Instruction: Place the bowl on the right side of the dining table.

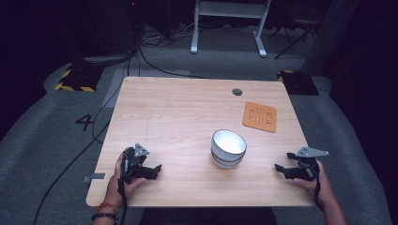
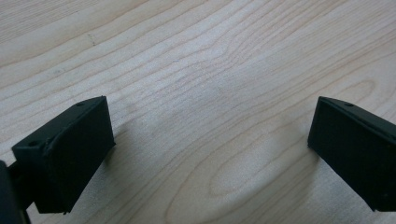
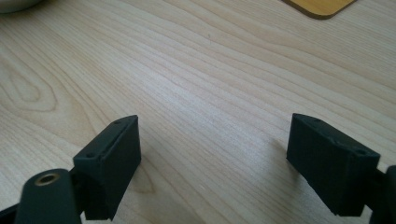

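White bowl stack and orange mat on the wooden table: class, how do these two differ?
The white bowl stack is round, deep and stands tall; the orange mat is rectangular with rounded corners and lies flat. The stack sits near the table's middle, the mat farther back and right. Both rest untouched on the wooden table.

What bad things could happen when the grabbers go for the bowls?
The bowls look stacked, two or more, in the middle of the table. If only the top one is pinched by its rim, it might tip or slip, since the rim looks smooth and round. The right gripper and left gripper are both open and apart from the bowls; a quick sideways reach could knock the stack toward the orange mat.
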`<state>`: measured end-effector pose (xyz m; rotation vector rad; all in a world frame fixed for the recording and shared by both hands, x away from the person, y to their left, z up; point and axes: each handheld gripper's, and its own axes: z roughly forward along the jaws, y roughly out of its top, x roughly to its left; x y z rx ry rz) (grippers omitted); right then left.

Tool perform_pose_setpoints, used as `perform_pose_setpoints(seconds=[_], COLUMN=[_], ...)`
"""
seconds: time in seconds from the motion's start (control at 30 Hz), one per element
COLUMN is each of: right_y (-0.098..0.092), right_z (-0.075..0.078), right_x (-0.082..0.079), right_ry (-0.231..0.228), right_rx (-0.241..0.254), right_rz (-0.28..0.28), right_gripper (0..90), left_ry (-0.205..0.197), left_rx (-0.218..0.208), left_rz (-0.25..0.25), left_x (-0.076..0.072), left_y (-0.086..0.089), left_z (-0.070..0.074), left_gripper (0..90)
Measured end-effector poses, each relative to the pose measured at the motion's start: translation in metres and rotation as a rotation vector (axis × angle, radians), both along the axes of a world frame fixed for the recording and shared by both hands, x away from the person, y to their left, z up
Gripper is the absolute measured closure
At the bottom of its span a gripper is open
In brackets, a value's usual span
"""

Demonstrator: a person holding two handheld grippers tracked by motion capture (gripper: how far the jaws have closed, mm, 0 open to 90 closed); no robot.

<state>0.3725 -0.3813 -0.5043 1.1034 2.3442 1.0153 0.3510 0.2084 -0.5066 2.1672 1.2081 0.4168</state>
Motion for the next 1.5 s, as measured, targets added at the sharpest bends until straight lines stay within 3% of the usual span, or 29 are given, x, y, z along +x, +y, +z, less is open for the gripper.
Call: perform_pose_setpoints(seconds=[0.57,0.73,0.83,0.97,1.0,1.13,1.5], right_y=[0.0,0.0,0.002,0.006,0.009,0.011,0.031], right_z=[0.001,0.005,0.008,0.017,0.021,0.026,0.042], right_x=[-0.002,-0.003,-0.003,-0.005,-0.006,-0.005,-0.002], right_ry=[0.006,0.015,0.006,-0.006,-0.015,-0.03,-0.076], right_rx=[-0.005,0.04,0.023,0.047,0.027,0.024,0.069], right_rz=[0.026,0.023,0.036,0.049,0.051,0.054,0.117], right_gripper=[20.0,18.9,19.3,20.7,22.7,24.9,22.5], left_ry=[0.004,0.003,0.0,0.002,0.007,0.003,0.003], left_rx=[0.002,0.003,0.001,0.004,-0.001,0.002,0.002], left_rz=[0.0,0.001,0.002,0.001,-0.001,0.0,0.0], left_x=[0.0,0.0,0.0,0.0,0.0,0.0,0.0], left_y=[0.0,0.0,0.0,0.0,0.0,0.0,0.0], left_z=[0.0,0.0,0.0,0.001,0.0,0.0,0.0], left_gripper=[0.4,0.3,0.3,0.3,0.3,0.3,0.3])
